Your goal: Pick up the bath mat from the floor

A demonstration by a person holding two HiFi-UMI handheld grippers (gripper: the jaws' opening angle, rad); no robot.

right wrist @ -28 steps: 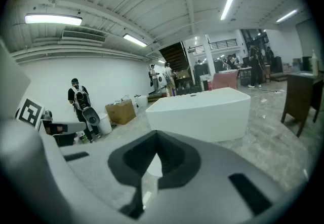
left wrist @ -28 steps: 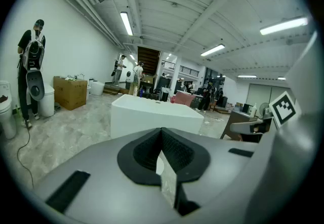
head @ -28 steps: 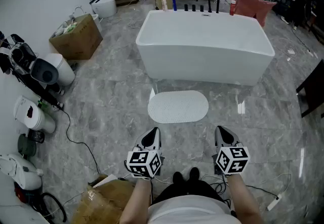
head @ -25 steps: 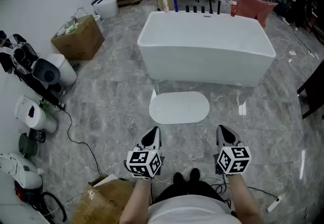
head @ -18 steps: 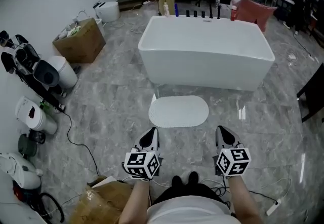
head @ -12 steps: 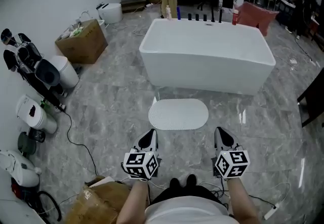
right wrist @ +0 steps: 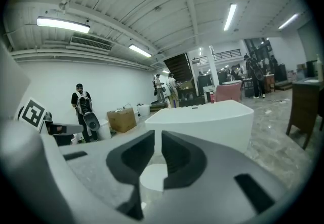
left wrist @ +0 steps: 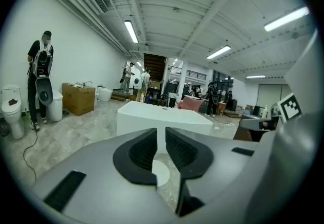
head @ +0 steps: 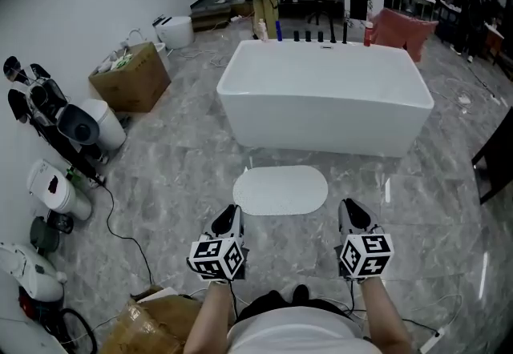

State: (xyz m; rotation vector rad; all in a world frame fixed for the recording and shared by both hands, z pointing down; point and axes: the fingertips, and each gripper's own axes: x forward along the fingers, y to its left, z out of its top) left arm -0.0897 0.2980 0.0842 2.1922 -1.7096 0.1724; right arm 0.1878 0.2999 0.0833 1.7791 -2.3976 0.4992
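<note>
A grey marble floor [head: 176, 160] spreads from the cardboard box [head: 131, 76] at upper left to the white bathtub [head: 325, 84] at top centre. The white bath mat [head: 280, 190] lies flat mid-frame, just below the bathtub. Lower down, the left tool [head: 228, 212] and right tool [head: 351, 207] hang clear of it, and each one's jaws have just been opening to a narrow gap with nothing between.

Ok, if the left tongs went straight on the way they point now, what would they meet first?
Probably the bathtub, at its front wall: the left gripper frames it in its gap, with the bath mat lower down, likely passed over. Depth is unclear. The tongs have just been opening, with nothing between them.
</note>
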